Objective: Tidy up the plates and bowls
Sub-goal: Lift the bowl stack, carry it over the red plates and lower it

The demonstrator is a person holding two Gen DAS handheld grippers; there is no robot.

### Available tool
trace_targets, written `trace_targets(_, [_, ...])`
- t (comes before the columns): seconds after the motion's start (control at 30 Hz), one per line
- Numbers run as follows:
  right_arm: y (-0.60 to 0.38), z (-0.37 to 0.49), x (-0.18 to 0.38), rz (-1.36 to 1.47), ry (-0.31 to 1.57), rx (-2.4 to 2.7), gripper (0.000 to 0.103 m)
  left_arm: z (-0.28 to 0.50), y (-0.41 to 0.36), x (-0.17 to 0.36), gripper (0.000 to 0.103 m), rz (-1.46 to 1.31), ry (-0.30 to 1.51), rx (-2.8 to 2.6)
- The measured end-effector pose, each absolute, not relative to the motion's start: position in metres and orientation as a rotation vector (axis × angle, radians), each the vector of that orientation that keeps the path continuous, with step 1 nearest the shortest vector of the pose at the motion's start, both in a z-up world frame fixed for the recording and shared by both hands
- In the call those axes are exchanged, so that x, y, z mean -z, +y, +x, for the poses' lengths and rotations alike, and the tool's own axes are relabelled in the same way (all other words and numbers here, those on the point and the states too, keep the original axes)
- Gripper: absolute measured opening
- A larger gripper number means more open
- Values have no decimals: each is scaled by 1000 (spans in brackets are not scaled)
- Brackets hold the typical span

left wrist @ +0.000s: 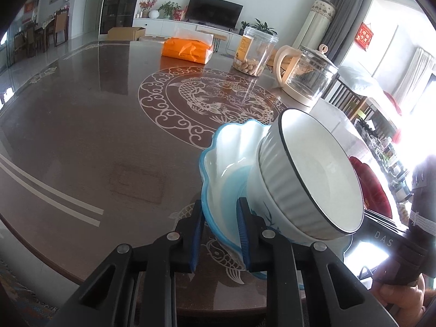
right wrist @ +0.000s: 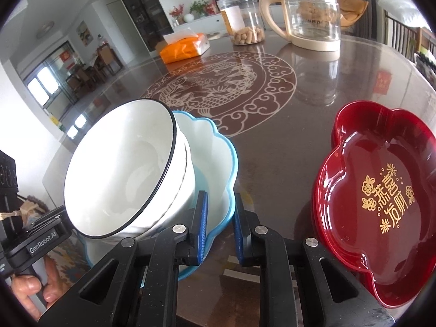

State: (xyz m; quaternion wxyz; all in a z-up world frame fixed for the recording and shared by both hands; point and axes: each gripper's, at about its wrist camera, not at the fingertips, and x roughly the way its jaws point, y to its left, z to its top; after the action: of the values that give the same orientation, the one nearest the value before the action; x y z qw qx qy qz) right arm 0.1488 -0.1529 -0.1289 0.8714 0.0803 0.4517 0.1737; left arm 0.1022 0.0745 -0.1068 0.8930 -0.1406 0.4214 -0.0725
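The blue plate (left wrist: 218, 169), bowls (left wrist: 308, 174) stacked inside, is gripped at its rim by my left fingers (left wrist: 200, 226) and right fingers (right wrist: 201, 223); tilting might slide the bowls out.

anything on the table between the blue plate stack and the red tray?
Nothing visible. Both hand-held grippers, left and right, pinch the rim of the blue plate, which carries the white bowls. In the right wrist view only bare table lies between it and the red tray.
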Motion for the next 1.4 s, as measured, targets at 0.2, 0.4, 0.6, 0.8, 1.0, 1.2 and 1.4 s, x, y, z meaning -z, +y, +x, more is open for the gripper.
trace_targets(0.2, [-164,138,96,202,883,-363,19,97,62,72,23,-270,842,169])
trace_targets(0.4, [-200,122,59,232,817,-298,19,104,22,45,23,-254,812,258])
trace_targets(0.6, [-255,114,38,247,767,-185,19,127,-40,37,23,-233,815,366])
trace_targets(0.8, [-306,114,40,252,758,-86,19,150,-95,48,23,-194,839,436])
trace_targets(1.0, [-339,122,64,281,800,-31,19,160,-125,67,23,-168,877,449])
trace_targets(1.2, [-354,123,82,312,817,-11,19,159,-138,81,23,-150,902,446])
trace_targets(1.4, [-359,121,90,314,821,-4,19,157,-143,93,23,-132,919,450])
